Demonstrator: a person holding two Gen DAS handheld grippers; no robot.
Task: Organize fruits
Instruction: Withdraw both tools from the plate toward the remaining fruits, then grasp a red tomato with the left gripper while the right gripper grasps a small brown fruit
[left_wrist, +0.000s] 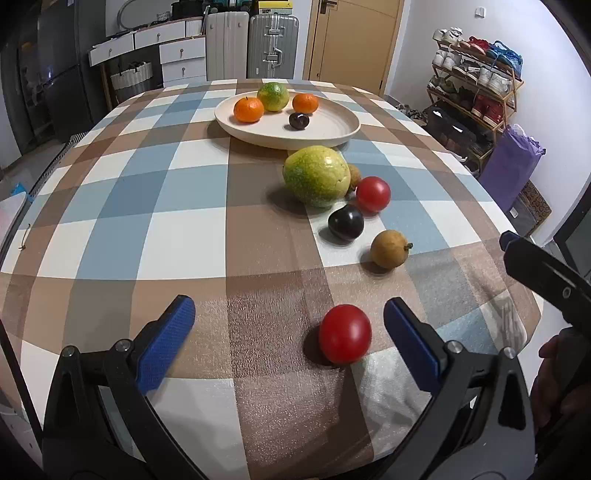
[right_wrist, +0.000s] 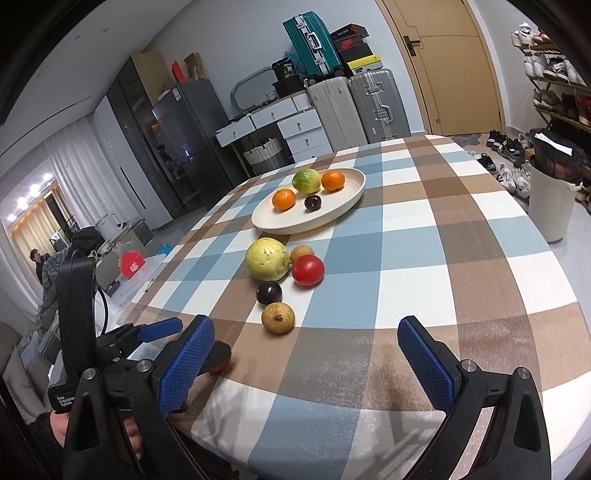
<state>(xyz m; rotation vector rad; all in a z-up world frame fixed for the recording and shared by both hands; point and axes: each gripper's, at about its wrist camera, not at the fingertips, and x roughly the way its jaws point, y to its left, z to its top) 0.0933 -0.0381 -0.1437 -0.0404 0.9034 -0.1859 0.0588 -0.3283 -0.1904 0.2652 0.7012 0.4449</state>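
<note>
Plate (left_wrist: 332, 136) far side of checked tablecloth (left_wrist: 147, 206), holding four fruits: two oranges (left_wrist: 249, 109), one green-yellow citrus (left_wrist: 273, 96), one dark plum (left_wrist: 299, 120). Off plate, six loose fruits: large green guava (left_wrist: 316, 175), small brown fruit (right_wrist: 301, 253) tucked behind it, two red tomatoes, one dark plum (left_wrist: 346, 222), one brown longan-like fruit (left_wrist: 388, 249). Cluster just beside plate's near rim. One tomato (left_wrist: 373, 194) in cluster; near tomato (left_wrist: 344, 333) apart, by table's near edge, between fingers of left gripper (left_wrist: 290, 334), closer to right finger, not touching. Left fingers wide apart. Right gripper (right_wrist: 306, 354) fingers wide apart, empty, over near edge. Open cloth left and right of cluster.
</note>
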